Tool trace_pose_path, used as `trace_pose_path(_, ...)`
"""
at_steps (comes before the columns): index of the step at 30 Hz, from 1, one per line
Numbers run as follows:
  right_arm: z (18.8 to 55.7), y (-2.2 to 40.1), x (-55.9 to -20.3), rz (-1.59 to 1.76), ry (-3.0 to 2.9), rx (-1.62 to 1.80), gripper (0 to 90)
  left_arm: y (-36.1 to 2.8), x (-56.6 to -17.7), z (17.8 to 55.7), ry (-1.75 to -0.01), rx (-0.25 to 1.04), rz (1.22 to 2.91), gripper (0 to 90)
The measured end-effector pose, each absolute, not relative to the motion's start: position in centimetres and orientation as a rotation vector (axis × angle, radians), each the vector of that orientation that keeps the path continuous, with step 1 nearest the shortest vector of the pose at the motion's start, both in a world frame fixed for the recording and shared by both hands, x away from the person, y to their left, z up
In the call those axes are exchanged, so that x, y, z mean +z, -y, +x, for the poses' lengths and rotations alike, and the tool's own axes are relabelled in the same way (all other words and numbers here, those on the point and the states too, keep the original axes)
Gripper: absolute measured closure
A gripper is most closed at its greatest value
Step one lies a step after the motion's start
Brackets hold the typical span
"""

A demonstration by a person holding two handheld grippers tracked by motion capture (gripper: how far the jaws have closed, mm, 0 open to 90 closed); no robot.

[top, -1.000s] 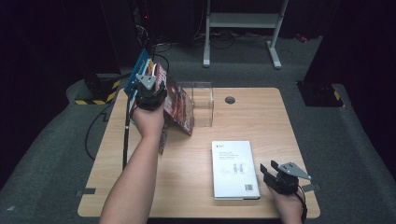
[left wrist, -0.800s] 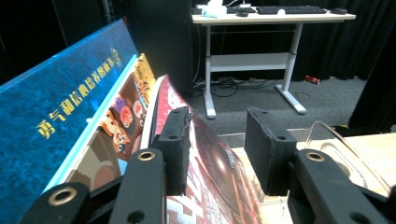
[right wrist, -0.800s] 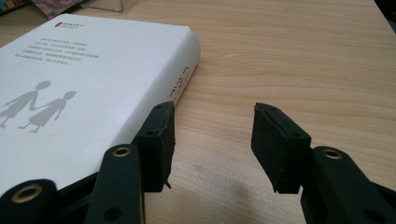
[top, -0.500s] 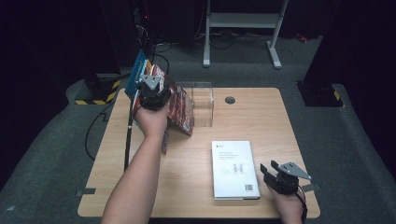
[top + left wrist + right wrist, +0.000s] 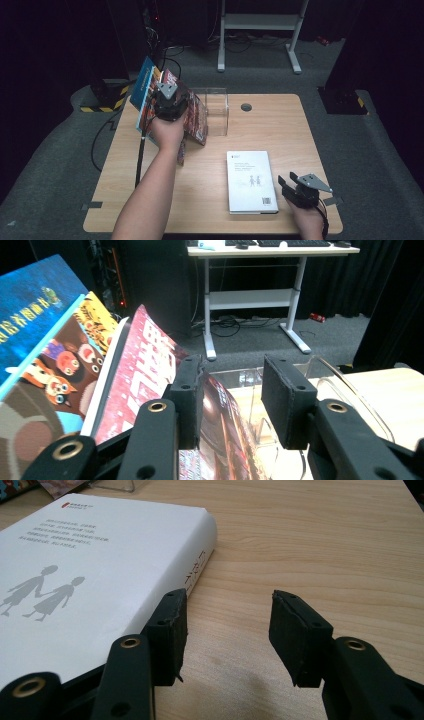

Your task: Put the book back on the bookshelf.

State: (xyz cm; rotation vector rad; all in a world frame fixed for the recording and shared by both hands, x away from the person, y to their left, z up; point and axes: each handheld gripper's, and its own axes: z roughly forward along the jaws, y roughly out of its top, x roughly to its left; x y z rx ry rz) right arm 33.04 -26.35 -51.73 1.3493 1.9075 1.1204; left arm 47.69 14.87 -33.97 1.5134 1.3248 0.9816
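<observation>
The left gripper (image 5: 170, 102) is up at the far left part of the counter (image 5: 280, 130), just left of the clear stand (image 5: 212, 112). There it is among 3 leaning books: a blue book (image 5: 30, 305) outermost, a cartoon book (image 5: 60, 370) next, and a red book (image 5: 142, 375) nearest the stand. In the left gripper view its jaws stand apart. The red book's cover runs past the left jaw and under the gap between the 2 jaws, with the stand's clear wall seen behind that gap. Whether a pad presses on the red book I cannot tell.

All 3 books tilt away from the stand, their tops leaning left and their lower edges near the stand's base.

The white book (image 5: 251, 181) lies flat on the counter, nearer the person than the stand and well apart from it. Its cover shows 2 grey figures hand in hand (image 5: 42, 592).

The right gripper (image 5: 227, 635) sits low over the counter, just right of the white book's near corner. Its jaws are released, with bare wood between them. The left jaw is just beside the white book's spine.
</observation>
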Motion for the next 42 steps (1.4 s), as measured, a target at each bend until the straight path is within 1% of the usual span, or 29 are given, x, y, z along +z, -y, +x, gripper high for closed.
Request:
trace_pose_path(12,33.1,26.3,-51.7,1.349,-1.909,1.119,49.6,-14.7,-34.7,47.6,-1.33,0.963,1.52,60.9)
trace_pose_path(21,33.1,26.3,-51.7,1.345,-1.911,1.118,49.6,-14.4,-36.1,47.0,-1.323,0.93,1.541,60.9)
trace_pose_path(33,33.1,26.2,-51.7,1.339,-1.914,1.116,49.6,-13.5,-39.1,45.4,-1.316,0.867,1.601,60.9)
trace_pose_path(42,32.9,26.1,-51.6,1.334,-1.915,1.122,49.6,-12.2,-42.3,42.7,-1.272,0.795,1.694,60.2)
